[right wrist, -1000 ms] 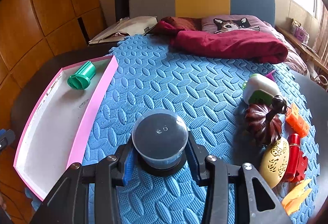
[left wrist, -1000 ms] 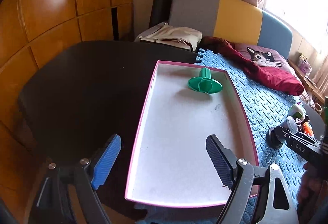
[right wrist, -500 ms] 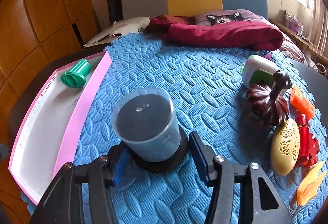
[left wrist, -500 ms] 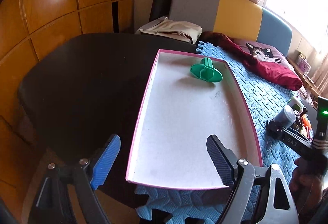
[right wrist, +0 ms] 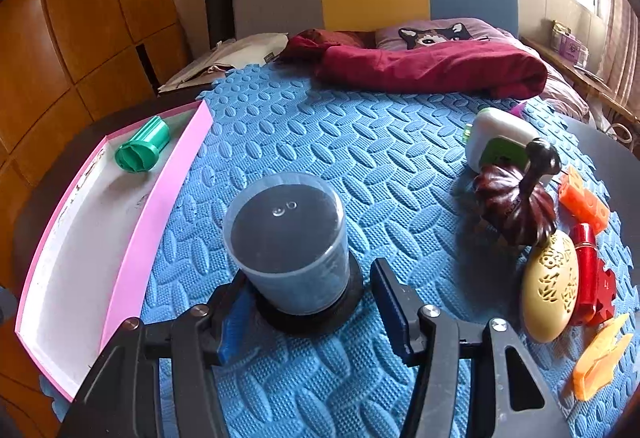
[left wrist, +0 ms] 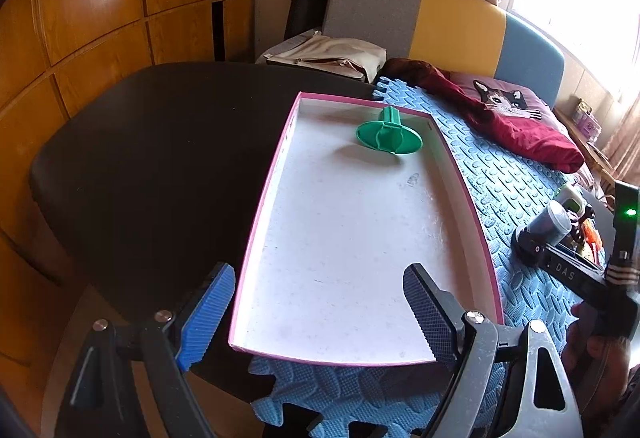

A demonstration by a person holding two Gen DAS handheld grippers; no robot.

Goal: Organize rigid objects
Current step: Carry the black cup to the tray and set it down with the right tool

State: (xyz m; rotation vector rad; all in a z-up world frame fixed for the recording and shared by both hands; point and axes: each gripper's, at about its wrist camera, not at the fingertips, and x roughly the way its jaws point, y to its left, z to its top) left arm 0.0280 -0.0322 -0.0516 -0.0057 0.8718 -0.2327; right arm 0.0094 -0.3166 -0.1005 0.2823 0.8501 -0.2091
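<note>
One tray [left wrist: 264, 205], one cup [right wrist: 286, 250], two orange pieces [right wrist: 584, 203].

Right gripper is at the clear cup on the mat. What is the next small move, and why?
Probably wait, then re-close square on the cup. The right gripper is opening with the cup between its fingers; the right pad stands clear and the cup leans, so lifting toward the pink tray now looks unsafe.

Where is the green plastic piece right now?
The green plastic piece lies on its side at the far end of the pink-rimmed tray, near its far right corner in the left wrist view; in the right wrist view it is at far left, beside the blue mat.
</note>
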